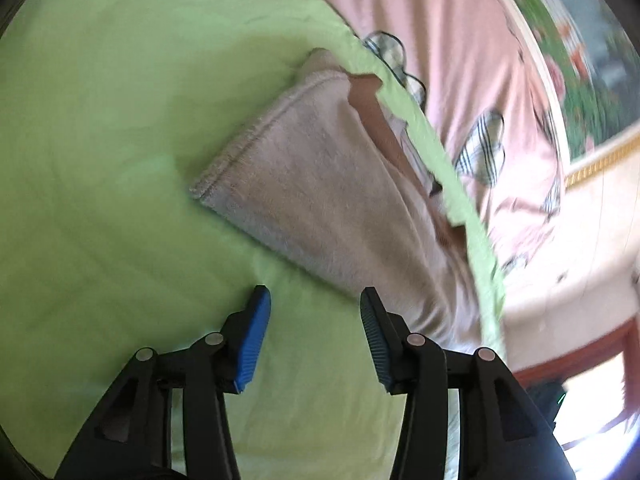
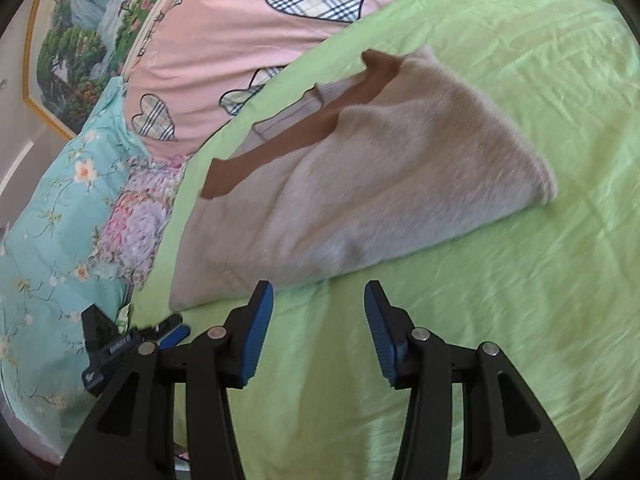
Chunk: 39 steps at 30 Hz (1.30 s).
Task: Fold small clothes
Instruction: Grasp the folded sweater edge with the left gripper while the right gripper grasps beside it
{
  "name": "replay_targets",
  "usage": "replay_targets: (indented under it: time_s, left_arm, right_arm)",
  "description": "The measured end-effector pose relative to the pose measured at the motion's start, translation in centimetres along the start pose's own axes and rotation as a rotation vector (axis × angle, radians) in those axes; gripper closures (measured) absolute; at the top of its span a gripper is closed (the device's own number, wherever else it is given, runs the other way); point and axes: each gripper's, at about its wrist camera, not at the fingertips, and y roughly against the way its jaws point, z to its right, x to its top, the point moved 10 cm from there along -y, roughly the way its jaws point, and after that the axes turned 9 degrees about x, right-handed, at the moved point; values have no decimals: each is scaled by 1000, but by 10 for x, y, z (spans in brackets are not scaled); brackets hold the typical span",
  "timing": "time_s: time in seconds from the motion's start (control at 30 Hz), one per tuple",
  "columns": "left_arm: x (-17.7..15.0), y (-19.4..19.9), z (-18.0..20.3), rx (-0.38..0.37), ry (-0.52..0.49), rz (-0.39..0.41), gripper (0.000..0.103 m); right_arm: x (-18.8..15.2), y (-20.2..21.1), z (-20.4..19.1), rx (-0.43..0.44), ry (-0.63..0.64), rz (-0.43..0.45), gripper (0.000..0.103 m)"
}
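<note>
In the left wrist view, the green sheet [image 1: 100, 152] covers the bed across the whole left side. The left hand-held gripper [image 1: 314, 308] sits at the bottom middle, its blue pads [image 1: 254, 344] standing apart with nothing but bare sheet between them; it holds nothing. Just beyond and to the right of its fingertips lies the folded beige garment [image 1: 320, 184], its stitched hem corner pointing left and its body running down toward the right pad, near it but not gripped. A brown trim [image 1: 372, 120] runs along the garment's far edge, next to the sheet's border. Further right is a pink quilt [image 1: 460, 60] with plaid hearts, then a framed picture [image 1: 580, 60] on the wall.

In the right wrist view, a teal floral cover [image 2: 52, 208] fills the left edge, and the left hand-held gripper's tip [image 2: 132, 340] shows low beside it. The folded beige garment [image 2: 380, 184] lies in the middle of the green sheet [image 2: 520, 300], its brown trim [image 2: 296, 136] on the far left side and its folded corner pointing right. The right hand-held gripper [image 2: 318, 308] is at the bottom centre, jaws partly open and empty, with the garment's near edge just ahead of its left pad and not touching it.
</note>
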Motion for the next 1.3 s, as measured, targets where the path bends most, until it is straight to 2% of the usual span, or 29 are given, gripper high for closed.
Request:
replay_targets:
  time_s: [0.1,0.23,0.3,0.33,0.43,0.5,0.57,0.67,0.87,1.03,1.13,1.17,1.2,1.3]
  left_arm:
    - [16,-7,-1,-12,54,26,56]
    - [36,-20,3,9,55,51,56]
    - [46,-27,5,12,58,62,59]
    - [52,-30,7,15,60,70,61]
    - [64,-38,7,47,52,91,80]
    - [69,-40,8,57,39,107,84]
    - [71,-36,14,74,-5,136,89]
    - [71,-26,41,110,-130,192,91]
    - [60,-18,127,97,-383,251,93]
    - [25,-47,194,51,-555,205,94]
    - [-5,-75,216,71,-669,156,96]
    - [-12,-85,218,78,-690,132,96]
    - [-20,-94,219,85,-702,105,97]
    - [-28,-101,222,74,-714,91,97]
  right_arm:
    - [-4,-4,-4,12,-1,-14,53]
    - [0,-5,-10,22,13,-12,53]
    - [3,-5,-14,27,20,-10,53]
    - [4,-5,-15,26,23,-9,53]
    - [10,-3,-20,30,43,-5,53]
    - [17,-2,-22,36,56,-1,53]
    - [25,-3,-21,43,61,5,53]
    - [41,-7,-12,37,60,8,53]
    - [79,-19,0,70,43,0,53]
    - [114,-45,-1,184,-16,-72,53]
    - [127,-71,-8,270,-54,-157,44]
    - [130,-80,-11,294,-66,-179,39]
    - [133,-90,-12,318,-76,-204,32]
    - [133,-124,-14,348,-87,-291,28]
